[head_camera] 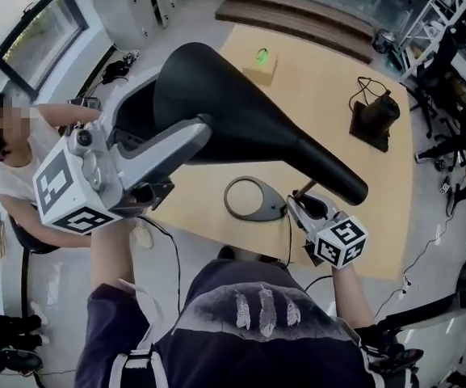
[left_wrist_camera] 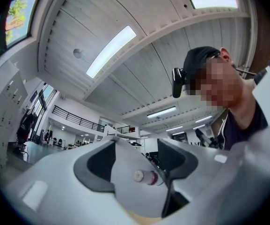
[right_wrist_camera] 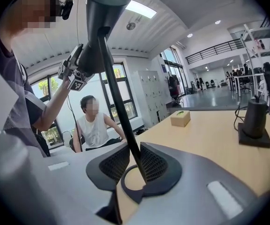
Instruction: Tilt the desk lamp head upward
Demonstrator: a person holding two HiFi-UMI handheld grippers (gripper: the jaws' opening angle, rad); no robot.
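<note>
Now the right gripper [right_wrist_camera: 134, 167] clamps the lamp stem [right_wrist_camera: 121, 102] to steady it, and the open left gripper [head_camera: 180, 156] hovers beside the head [head_camera: 241, 111].

A pale wooden tabletop [head_camera: 329, 95] carries three things, all well apart. Just inside its near edge stands the lamp [head_camera: 249, 111] on a flat grey ring base [head_camera: 253, 199], with the wood showing through the ring's opening. Toward the far edge sits a small tan box [head_camera: 261, 65] with a green patch on top. Off to the right stands a black holder [head_camera: 374, 120], upright on a dark, flat foot that rests on the wood, nearer the right edge than the middle
</note>
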